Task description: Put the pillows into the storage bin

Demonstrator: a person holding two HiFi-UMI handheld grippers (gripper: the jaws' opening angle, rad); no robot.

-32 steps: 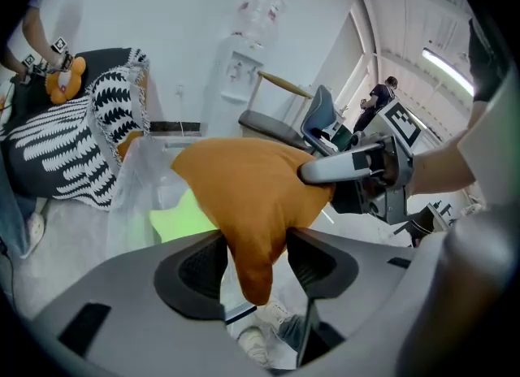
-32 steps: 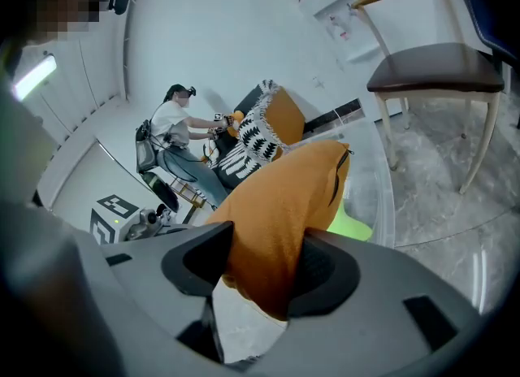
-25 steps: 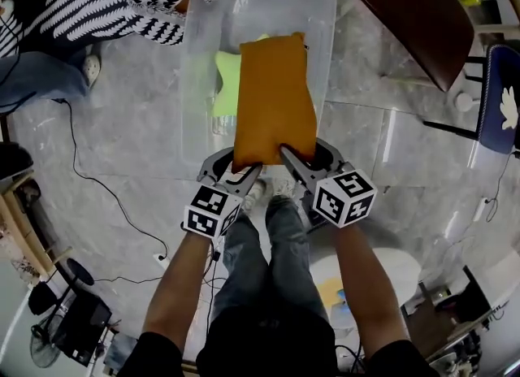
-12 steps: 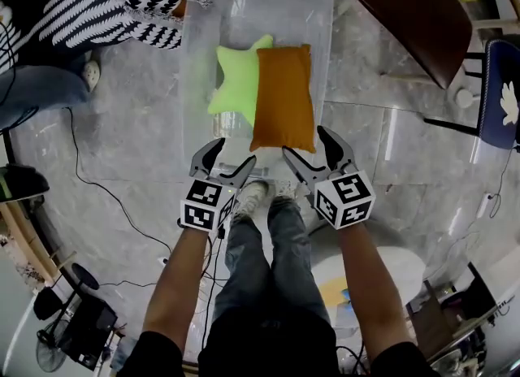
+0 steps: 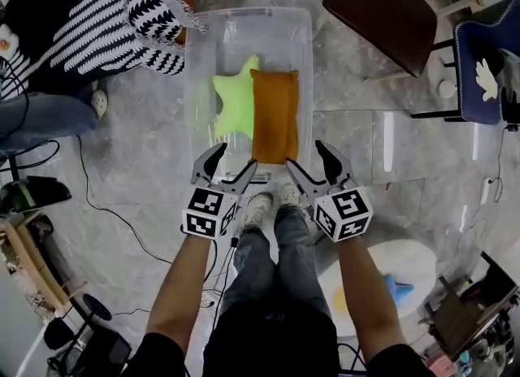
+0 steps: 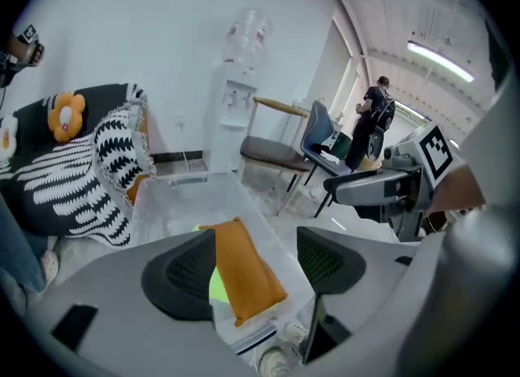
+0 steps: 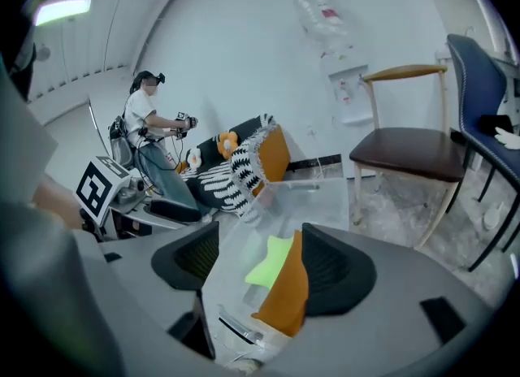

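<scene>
Orange pillow (image 5: pixel 274 115) lies flat inside the clear storage bin (image 5: pixel 201 50), long side running toward the person, against the bin's right wall. A green star-shaped pillow (image 5: pixel 234 103) lies touching its left edge, partly tucked under it. The bin stands on the grey marbled floor (image 5: pixel 130 164).

Left claw (image 5: pixel 237 156) hangs above the near end of the bin, released. Its jaws have just been moving, sprung wide and then eased in a little, and nothing sits between them. The left gripper view shows only the pillows far below in the gap.

Right claw (image 5: pixel 304 154) is just beside it, level with it and likewise released. Its jaws have also just been moving wide and then slightly in, with nothing between them. Neither claw touches a pillow.

Person's shoes (image 5: pixel 262 202) are at the bin's near rim. A black-and-white patterned blanket (image 5: pixel 97 30) lies at the bin's far left corner. A brown chair (image 5: pixel 374 11) is off its far right, a blue chair (image 5: pixel 487 58) beyond that. A black cable (image 5: pixel 106 205) trails across the floor on the left.
</scene>
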